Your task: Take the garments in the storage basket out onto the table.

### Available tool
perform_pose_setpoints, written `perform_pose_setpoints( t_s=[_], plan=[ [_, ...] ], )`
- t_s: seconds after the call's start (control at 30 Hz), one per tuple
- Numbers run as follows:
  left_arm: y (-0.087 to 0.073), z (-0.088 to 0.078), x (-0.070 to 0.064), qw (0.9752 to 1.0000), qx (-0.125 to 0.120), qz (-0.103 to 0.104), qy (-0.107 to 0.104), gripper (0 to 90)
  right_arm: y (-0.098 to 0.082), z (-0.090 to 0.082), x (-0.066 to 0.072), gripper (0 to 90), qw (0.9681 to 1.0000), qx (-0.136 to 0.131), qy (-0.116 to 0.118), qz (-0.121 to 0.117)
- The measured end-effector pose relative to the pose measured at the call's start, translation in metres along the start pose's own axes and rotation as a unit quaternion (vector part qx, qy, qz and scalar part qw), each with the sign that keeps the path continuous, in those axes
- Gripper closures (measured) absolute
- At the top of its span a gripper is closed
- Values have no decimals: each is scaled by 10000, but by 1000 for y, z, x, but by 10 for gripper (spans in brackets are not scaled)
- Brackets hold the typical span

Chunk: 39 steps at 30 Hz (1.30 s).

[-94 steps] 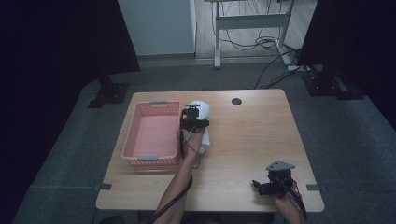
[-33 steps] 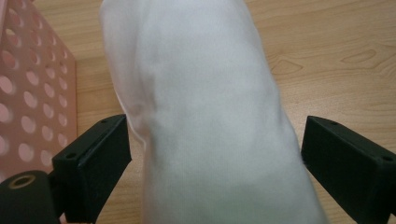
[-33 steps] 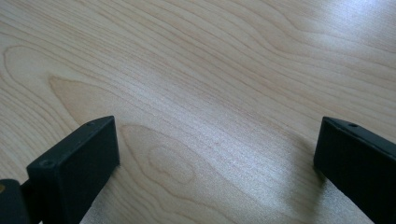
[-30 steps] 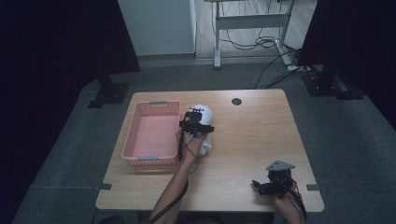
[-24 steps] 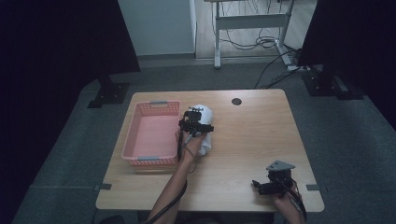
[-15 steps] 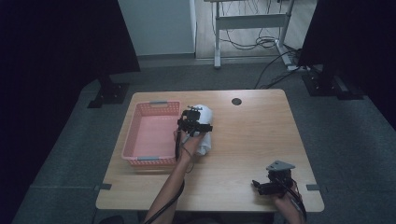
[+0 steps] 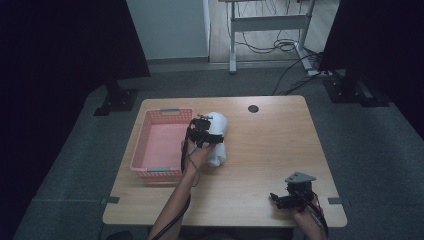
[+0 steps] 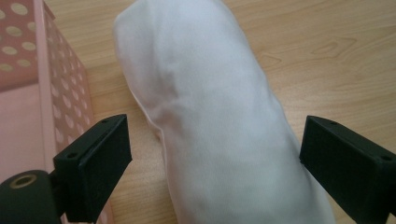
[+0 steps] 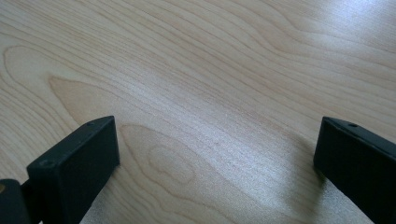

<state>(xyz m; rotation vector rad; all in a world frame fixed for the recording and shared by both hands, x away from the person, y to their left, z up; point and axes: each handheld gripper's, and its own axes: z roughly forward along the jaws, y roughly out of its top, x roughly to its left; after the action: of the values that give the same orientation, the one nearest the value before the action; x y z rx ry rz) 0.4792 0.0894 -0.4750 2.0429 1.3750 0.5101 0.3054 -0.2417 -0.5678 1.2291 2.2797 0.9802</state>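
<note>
A soft white rolled cloth bundle (image 8: 219, 121) is seen lying on the pale wooden desk (image 7: 270, 145), just beside the pink perforated plastic basket (image 7: 160, 145). It is straddled, ungripped, by the left gripper (image 8: 215, 158), fingers spread wide. Open desk is left rightward, where the right gripper (image 9: 215, 172) is held agape, empty.

In the high view, the left gripper (image 7: 204, 134) covers the middle of the rolled white cloth bundle (image 7: 218, 125). In the left gripper view, we lose the bundle's near end off the bottom edge, and the pink perforated plastic basket (image 8: 28, 60) is cut by the left edge. We can't see whether the right-hand jaw touches the cloth. The right hand (image 7: 307, 222) runs off the high view's bottom edge.
</note>
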Motion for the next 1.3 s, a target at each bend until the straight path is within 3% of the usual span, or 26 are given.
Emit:
perform_pose_setpoints(
  t_s=[0.23, 0.57, 0.93, 1.07, 1.3],
  plan=[
    [-5, -9, 9, 9999, -29, 18, -138, 91, 0, 0, 0, 0, 10000, 0, 0, 0],
    [-13, -21, 22, 9997, -118, 109, -156, 63, 0, 0, 0, 0, 10000, -6, -2, 5],
    [-21, -29, 32, 9995, -141, 60, -266, 37, 0, 0, 0, 0, 10000, -9, -3, -1],
    [-23, -32, 34, 9997, -145, 98, -172, 23, 0, 0, 0, 0, 10000, -8, -4, 0],
    [-26, -40, 39, 9998, -166, -7, -87, 37, 0, 0, 0, 0, 10000, -4, -4, 6]
  ],
)
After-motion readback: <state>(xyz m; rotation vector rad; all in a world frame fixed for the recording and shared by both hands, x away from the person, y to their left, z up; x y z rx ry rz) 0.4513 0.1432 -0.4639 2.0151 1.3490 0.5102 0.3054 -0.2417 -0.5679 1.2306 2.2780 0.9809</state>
